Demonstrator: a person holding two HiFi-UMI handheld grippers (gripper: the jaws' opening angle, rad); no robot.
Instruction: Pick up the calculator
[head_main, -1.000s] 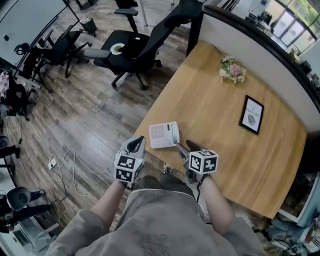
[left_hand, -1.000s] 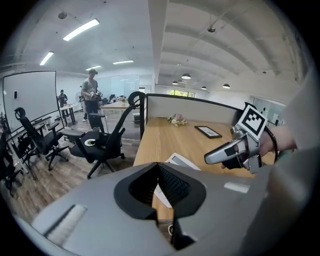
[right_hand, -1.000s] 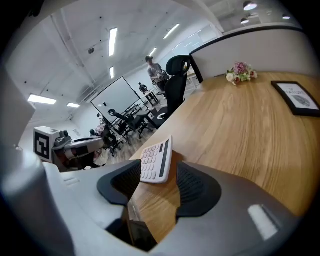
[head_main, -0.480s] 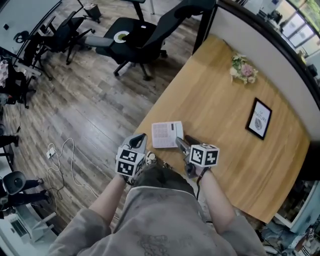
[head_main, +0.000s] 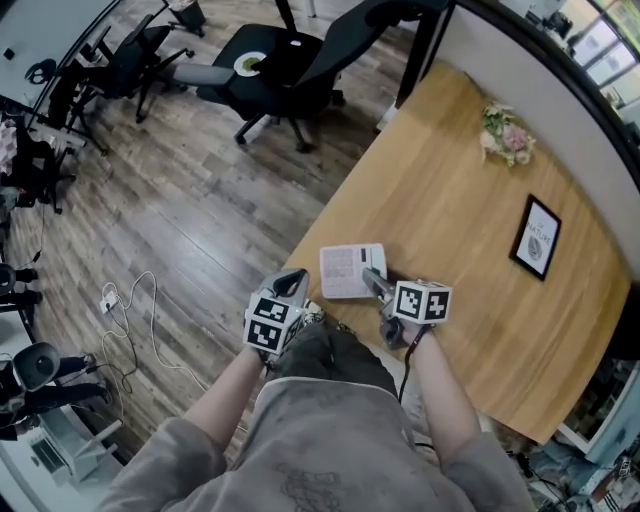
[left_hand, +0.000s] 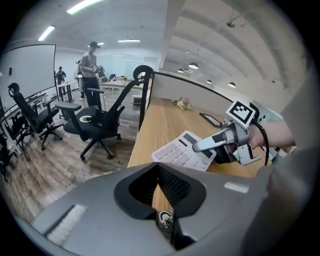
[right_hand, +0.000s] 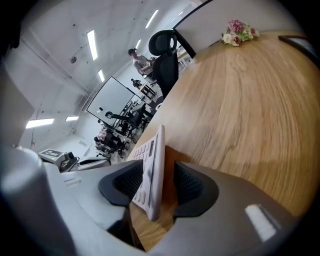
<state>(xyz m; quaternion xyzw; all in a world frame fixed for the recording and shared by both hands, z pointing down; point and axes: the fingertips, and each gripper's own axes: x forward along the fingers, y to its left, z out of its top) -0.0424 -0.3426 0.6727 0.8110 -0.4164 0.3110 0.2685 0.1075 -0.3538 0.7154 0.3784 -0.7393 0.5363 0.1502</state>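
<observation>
Calculator (head_main: 350, 270), a flat pale plastic slab, sits centre-frame at the smooth wooden surface's (head_main: 470, 220) edge, between the down-tilted right hand-held gripper's (head_main: 371, 282) closing, unclamped jaws; the left hand-held gripper (head_main: 294, 281) is clenched empty.

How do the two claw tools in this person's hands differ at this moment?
The right gripper straddles an edge of the calculator, jaws closing round it but one pad not yet touching; the left gripper has its jaws together on nothing. The right reaches over the table; the left sits at its near edge, apart from the calculator. Both carry a marker cube and tilt downward.
</observation>
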